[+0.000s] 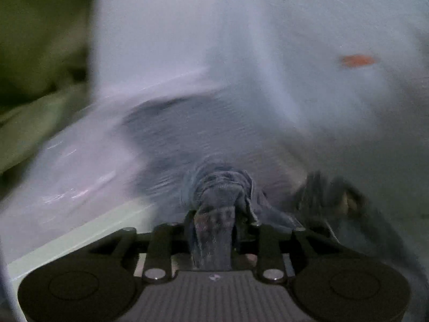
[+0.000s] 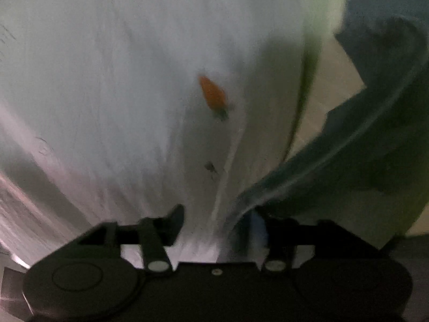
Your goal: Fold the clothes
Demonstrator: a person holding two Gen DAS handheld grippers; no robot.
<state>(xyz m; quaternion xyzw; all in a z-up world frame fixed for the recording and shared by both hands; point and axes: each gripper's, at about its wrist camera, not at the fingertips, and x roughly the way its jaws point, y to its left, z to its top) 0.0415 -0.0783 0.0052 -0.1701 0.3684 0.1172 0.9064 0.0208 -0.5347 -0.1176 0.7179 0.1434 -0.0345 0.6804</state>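
Ribbed grey plastic and two round black discs fill the bottom of the left wrist view, and from them the left gripper [image 1: 214, 214] reaches forward with its black fingers drawn narrow on a bunched wad of blue-grey knit cloth [image 1: 218, 185]; the pads press it from both sides and a frayed strip of it hangs back toward the camera between the linkages. From that pinch the fabric spreads outward toward twelve o'clock as a darker, finely ridged hollow, then as a broad pale garment [image 1: 241, 40], smooth and soft-edged under heavy motion blur. A small orange oblong mark [image 1: 356, 60] sits on it at about two o'clock. Olive-green cloth [image 1: 40, 40] lies rumpled at ten o'clock, and a flat pale-green surface [image 1: 80, 238] shows at eight o'clock. A dark fuzzy shape at four o'clock is too blurred to tell. In the right wrist view the right gripper [image 2: 219, 222] stands with its fingers well apart; the pale garment [image 2: 120, 80] runs down between them, but blur hides whether the pads touch it. The same orange mark [image 2: 213, 95], here a tapered teardrop, sits at twelve o'clock. A dark teal fabric [image 2: 362, 147] with a raised seam curves from the right finger toward two o'clock.
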